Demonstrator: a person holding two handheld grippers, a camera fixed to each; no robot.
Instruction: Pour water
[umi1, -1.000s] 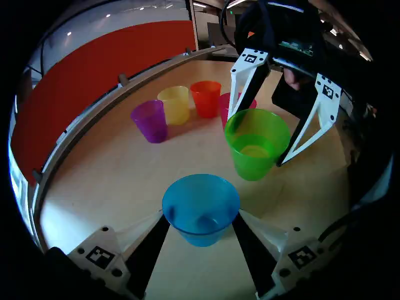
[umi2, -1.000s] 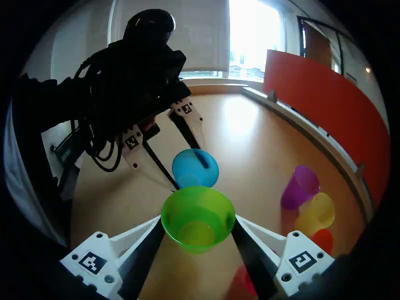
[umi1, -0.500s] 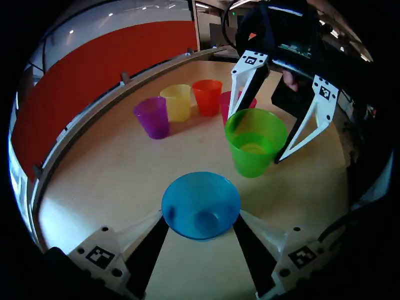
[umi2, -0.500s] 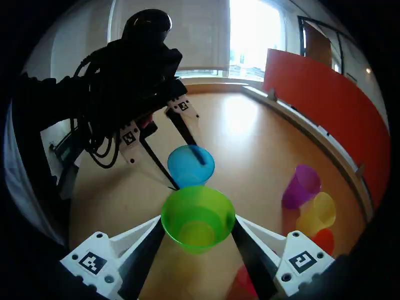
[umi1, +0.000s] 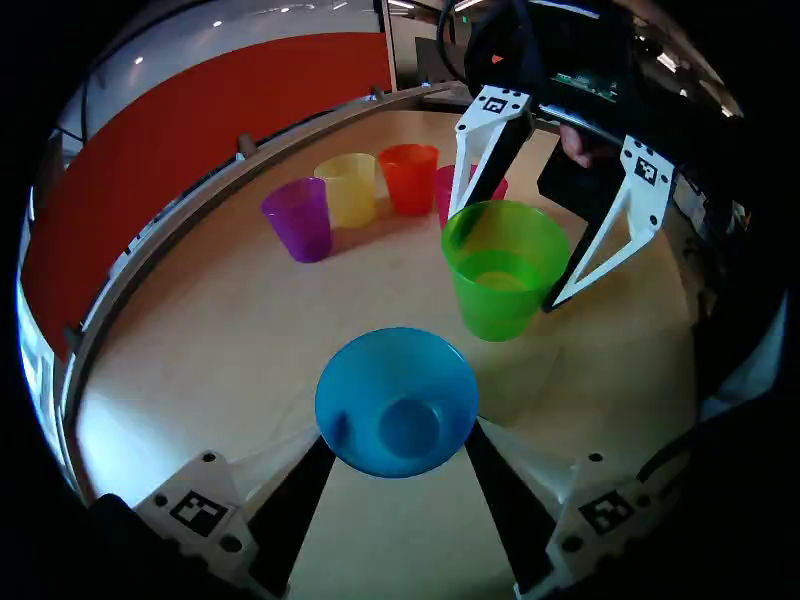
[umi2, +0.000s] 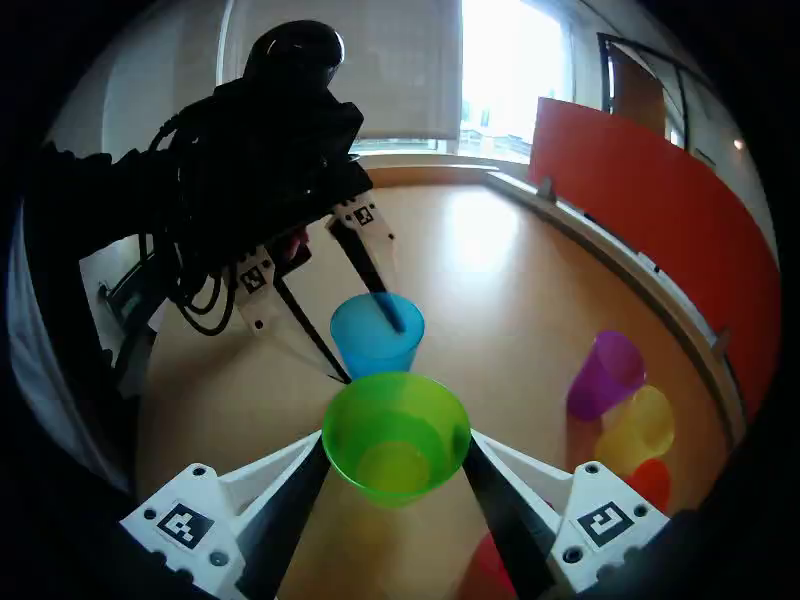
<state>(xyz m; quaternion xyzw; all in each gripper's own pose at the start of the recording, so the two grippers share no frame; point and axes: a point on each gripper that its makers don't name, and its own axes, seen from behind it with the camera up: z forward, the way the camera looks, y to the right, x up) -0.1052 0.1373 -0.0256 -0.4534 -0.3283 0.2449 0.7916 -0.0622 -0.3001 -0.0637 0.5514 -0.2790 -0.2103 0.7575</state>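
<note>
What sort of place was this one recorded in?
Likely an office or lab, not a kitchen: a wooden table with an orange partition along its edge, a bright window with a blind, and spare plastic cups lined up beyond the held blue cup and green cup.

On my wooden tabletop (umi1: 220, 330) I see a purple cup (umi1: 298, 218), a yellow cup (umi1: 348, 188) and an orange cup (umi1: 409, 178) upright in a row, with a partly hidden pink cup (umi1: 443, 195) beside them. A red partition (umi1: 180, 110) runs behind.
</note>
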